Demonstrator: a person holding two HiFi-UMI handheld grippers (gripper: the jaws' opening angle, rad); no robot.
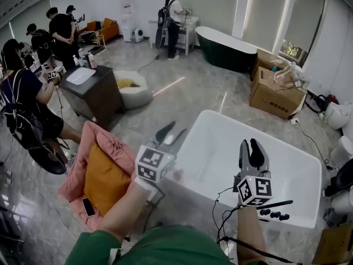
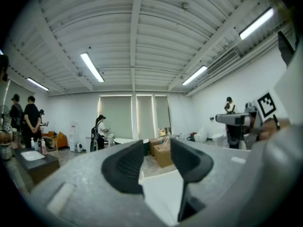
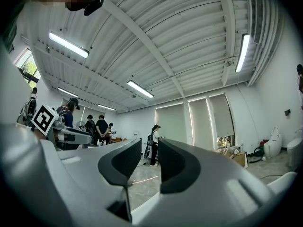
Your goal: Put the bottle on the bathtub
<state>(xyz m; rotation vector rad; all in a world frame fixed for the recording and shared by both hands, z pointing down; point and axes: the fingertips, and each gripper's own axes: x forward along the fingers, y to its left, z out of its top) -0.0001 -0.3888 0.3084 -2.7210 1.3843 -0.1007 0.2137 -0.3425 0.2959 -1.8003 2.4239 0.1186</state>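
Green sleeve [image 1: 98, 248], grey left tool [image 1: 175, 131] and right tool [image 1: 248, 143], black pads [image 1: 163, 132], black-and-white marker cubes [image 1: 154, 165], black cables [image 1: 245, 247].

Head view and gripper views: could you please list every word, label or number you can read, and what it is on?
No text is readable anywhere.
Left gripper and right gripper: cubes bear square markers only, no letters.
Cardboard box: any print too small to read.
White appliance by far wall: red label too small.
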